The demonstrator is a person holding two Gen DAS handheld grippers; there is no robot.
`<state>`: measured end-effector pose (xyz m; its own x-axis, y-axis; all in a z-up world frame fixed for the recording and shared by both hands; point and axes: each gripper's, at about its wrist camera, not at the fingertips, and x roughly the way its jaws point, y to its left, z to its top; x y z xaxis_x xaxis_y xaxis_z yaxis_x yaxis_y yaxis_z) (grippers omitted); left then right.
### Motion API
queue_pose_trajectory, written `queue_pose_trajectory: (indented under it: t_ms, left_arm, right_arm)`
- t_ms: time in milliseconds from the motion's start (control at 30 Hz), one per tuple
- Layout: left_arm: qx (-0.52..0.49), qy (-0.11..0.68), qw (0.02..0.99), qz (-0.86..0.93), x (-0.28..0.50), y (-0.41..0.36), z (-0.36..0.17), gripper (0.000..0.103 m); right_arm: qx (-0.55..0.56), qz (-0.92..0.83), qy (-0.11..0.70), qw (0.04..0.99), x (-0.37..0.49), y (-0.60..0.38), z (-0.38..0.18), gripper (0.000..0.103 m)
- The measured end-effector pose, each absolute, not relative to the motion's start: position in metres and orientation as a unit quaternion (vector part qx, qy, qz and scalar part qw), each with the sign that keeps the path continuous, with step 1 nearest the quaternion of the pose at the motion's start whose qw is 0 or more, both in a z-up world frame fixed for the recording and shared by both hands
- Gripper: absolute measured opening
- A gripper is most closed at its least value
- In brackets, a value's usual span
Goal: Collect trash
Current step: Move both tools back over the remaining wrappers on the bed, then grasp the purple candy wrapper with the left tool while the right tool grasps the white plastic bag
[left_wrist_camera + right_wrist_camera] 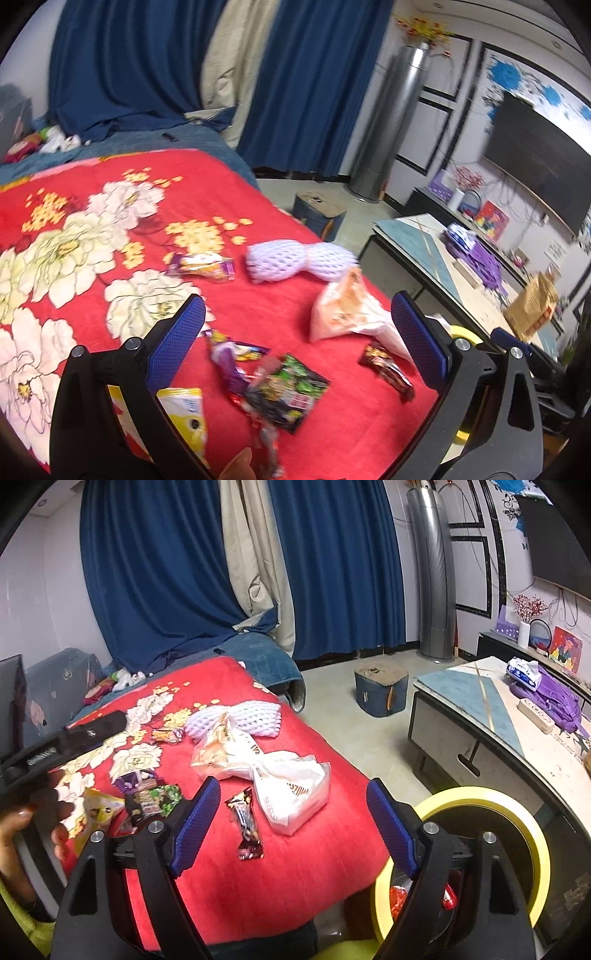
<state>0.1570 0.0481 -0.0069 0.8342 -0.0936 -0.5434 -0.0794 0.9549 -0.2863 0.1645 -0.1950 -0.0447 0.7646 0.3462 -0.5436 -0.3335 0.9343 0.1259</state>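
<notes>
Wrapper print blurred, unreadable — both grippers' jaws wide, empty, over red blanket (295, 886).

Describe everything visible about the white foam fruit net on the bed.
The foam fruit net is white mesh sleeve material, soft-looking, pinched at the middle into a bow-like shape. It lies flat on the red floral blanket, beyond the other litter. In the right wrist view a crumpled plastic bag overlaps its near edge. Neither tool touches it.

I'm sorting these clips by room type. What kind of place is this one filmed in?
Most likely a lived-in room at home, a bedroom or bed-sitting room. A red floral blanket covers what looks like a bed, blue curtains hang behind it, and a television is on the wall.
</notes>
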Motion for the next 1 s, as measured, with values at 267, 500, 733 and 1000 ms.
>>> queue_pose_trajectory:
  t_ms: [267, 500, 733, 1000]
  left_arm:
    - [-0.198, 0.31, 0.929, 0.051, 0.172, 0.097, -0.019, 0.092]
    - [-0.212, 0.349, 0.911, 0.055, 0.203, 0.13, -0.028, 0.092]
    - [-0.222, 0.403, 0.888, 0.02, 0.247, 0.156, -0.04, 0.092]
    - [-0.233, 0.455, 0.859, -0.03, 0.281, 0.166, -0.072, 0.074]
  right_arm:
    - [0.033, 0.168, 0.315, 0.934, 0.201, -0.184, -0.066, 0.074]
    - [0.059, 0.162, 0.347, 0.922, 0.225, -0.185, -0.09, 0.061]
    - [0.081, 0.178, 0.368, 0.909, 0.231, -0.187, -0.107, 0.039]
    - [0.074, 0.186, 0.363, 0.91, 0.227, -0.187, -0.107, 0.034]
